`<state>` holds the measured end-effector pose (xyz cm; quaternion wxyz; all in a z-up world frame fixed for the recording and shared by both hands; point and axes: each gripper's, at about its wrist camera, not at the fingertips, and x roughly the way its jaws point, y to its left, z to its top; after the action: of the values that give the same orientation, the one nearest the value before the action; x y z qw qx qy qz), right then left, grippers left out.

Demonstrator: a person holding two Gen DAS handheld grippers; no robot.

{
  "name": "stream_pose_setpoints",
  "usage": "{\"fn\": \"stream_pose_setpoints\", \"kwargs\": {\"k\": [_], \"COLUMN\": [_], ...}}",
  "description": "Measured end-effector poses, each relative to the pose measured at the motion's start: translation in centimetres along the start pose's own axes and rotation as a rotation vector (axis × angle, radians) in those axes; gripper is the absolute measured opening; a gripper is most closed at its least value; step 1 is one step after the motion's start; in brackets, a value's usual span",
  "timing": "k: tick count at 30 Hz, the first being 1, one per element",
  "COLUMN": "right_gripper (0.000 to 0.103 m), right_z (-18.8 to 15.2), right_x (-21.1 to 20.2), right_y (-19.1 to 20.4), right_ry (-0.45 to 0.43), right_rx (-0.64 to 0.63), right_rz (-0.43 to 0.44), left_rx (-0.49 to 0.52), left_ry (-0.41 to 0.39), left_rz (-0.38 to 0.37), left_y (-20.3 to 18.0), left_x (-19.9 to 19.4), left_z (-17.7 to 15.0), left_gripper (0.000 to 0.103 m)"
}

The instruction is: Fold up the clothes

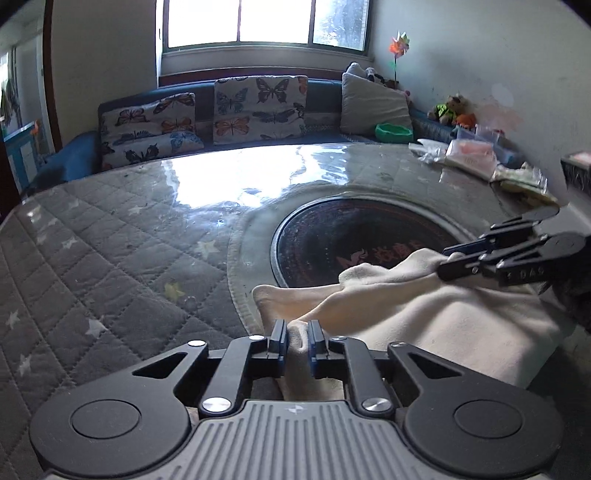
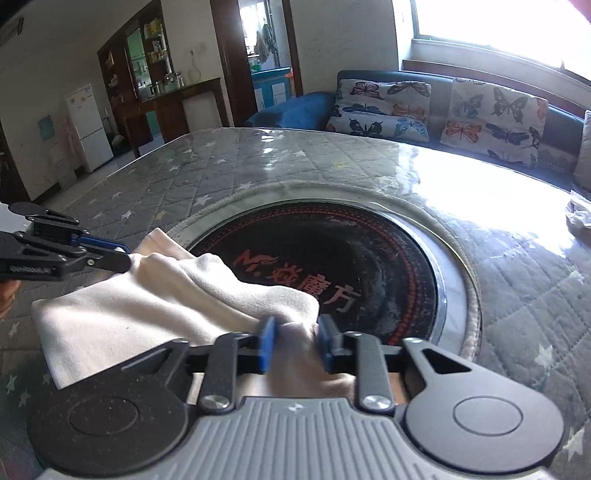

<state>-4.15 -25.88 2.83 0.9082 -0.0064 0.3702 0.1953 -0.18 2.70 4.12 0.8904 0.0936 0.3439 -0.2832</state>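
Cream garment pinched at two points by both grippers over a quilted worktop.

Nearest, the left gripper [image 1: 297, 341] is seen clamped on a fold of the cream garment [image 1: 443, 325], and the right gripper [image 2: 294, 341] is likewise closed on a bunched edge of it; the cloth is stretched between them and lies partly over the rim of the round dark hotplate [image 2: 332, 258] set into the worktop [image 1: 110, 258]. Red characters are printed on the hotplate, preceded by an "M"; they are not fully legible. The worktop is covered by a grey star-patterned quilt under glossy clear film. Beyond, a blue sofa [image 2: 295, 107] with butterfly cushions [image 1: 260, 107] is noted below a bright window [image 1: 266, 22]; a white fridge [image 2: 88, 125] is seen far off.
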Motion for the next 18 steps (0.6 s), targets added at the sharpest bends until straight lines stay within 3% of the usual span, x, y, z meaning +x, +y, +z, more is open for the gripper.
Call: {"fn": "stream_pose_setpoints", "kwargs": {"k": [2,8,10,13,15,17,18], "right_gripper": [0.009,0.008,0.008,0.012,0.019,0.019,0.019], "right_z": [0.1,0.7,0.7,0.1,0.1,0.3,0.5], "right_x": [-0.2,-1.5,-1.2,0.7,0.6,0.1,-0.2], "right_y": [0.3,1.2,1.3,0.9,0.8,0.8,0.9], "right_ry": [-0.014,-0.115,-0.123,-0.056,-0.058,-0.069,-0.075], "right_rx": [-0.008,-0.042,-0.046,-0.028,-0.024,-0.023,-0.021], "right_rz": [-0.008,-0.072,-0.096,-0.113,-0.123,-0.126,-0.124], "left_rx": [0.02,0.112,0.142,0.135,0.118,0.117,0.118], "left_ry": [-0.029,-0.205,-0.176,-0.101,-0.082,-0.072,-0.071], "left_rz": [0.019,0.079,0.118,0.154,0.15,0.166,0.174], "left_y": [-0.4,-2.1,-2.5,-2.2,-1.8,-1.8,-1.8], "left_x": [-0.4,-2.6,-1.1,1.4,2.1,2.3,2.3], "left_z": [0.2,1.3,1.1,0.5,0.1,0.0,0.0], "left_gripper": [0.008,0.008,0.008,0.008,0.012,0.023,0.023]}}
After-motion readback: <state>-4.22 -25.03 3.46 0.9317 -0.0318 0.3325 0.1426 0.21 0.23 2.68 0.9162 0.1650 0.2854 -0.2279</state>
